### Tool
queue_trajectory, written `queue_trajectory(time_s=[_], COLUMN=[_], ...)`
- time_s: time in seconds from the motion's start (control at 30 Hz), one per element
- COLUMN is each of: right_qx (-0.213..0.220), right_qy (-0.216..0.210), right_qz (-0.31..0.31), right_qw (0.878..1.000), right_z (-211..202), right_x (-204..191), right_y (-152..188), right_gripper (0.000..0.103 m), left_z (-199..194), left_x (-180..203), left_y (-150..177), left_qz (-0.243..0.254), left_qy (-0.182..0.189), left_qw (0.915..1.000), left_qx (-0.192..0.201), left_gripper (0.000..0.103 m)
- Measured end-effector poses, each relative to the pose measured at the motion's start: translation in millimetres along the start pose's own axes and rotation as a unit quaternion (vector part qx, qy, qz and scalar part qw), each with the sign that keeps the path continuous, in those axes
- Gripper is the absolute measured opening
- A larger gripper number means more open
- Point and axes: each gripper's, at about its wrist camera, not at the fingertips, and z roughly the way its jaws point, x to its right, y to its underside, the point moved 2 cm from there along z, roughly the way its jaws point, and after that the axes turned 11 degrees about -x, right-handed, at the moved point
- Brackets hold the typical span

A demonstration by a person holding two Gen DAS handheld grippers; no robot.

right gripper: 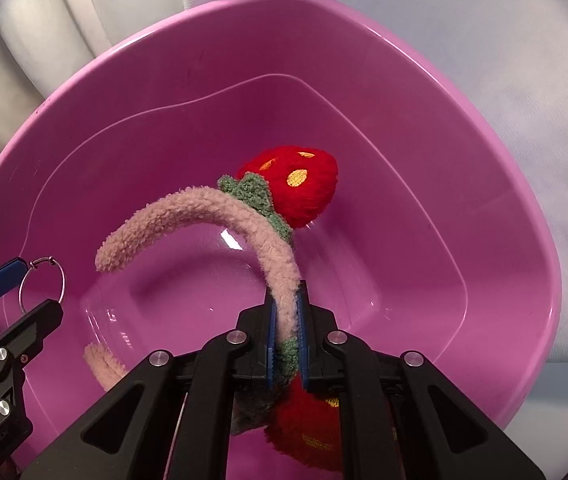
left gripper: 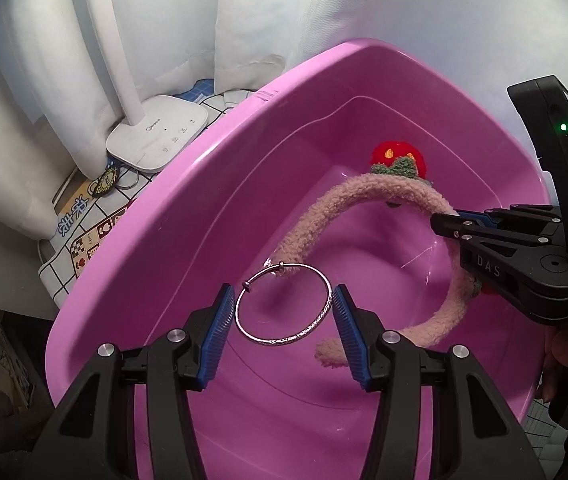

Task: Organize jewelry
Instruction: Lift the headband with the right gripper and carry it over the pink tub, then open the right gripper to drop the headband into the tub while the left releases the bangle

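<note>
Left wrist view: left gripper [left gripper: 283, 316] clamped on silver bangle [left gripper: 284, 305], jaws pressed to its two sides, above pink basin [left gripper: 172, 216]. Fuzzy pink headband [left gripper: 325, 216] arched inside basin. White lamp base [left gripper: 156, 138] beyond basin's far-left rim.

Right wrist view: right gripper [right gripper: 286, 340] jaws narrow, pinching headband [right gripper: 244, 220] over basin [right gripper: 483, 208]; red strawberry [right gripper: 297, 186] near far wall. Bangle [right gripper: 42, 285] at basin's left edge.

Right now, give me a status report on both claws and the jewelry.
Left claw spans silver bangle over pink basin. Right claw shut on fuzzy strawberry headband, inside basin. Headband end close behind bangle; contact unclear.
</note>
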Motion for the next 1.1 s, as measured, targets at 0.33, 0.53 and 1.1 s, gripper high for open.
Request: queue_trajectory(time_s=[0.33, 0.53, 1.1], right_qx=[-0.004, -0.002, 0.021], right_qy=[0.004, 0.002, -0.002], right_qz=[0.006, 0.009, 0.012], right_qw=[1.0, 1.0, 1.0], right_z=[0.0, 0.9, -15.6], right_x=[-3.6, 3.8, -5.6], right_y=[-12.7, -3.2, 27.1], right_gripper=[0.045, 0.045, 0.058], left_z=[0.6, -0.8, -11.5], left_x=[5.8, 4.7, 7.2], left_y=[-1.7, 0.5, 17.4], left_qz=[0.007, 0.004, 0.005], left_qy=[-0.008, -0.01, -0.009], left_qw=[0.9999, 0.9999, 0.9999], left_qx=[-0.009, -0.01, 0.001], left_gripper=[0.079, 0.082, 0.083])
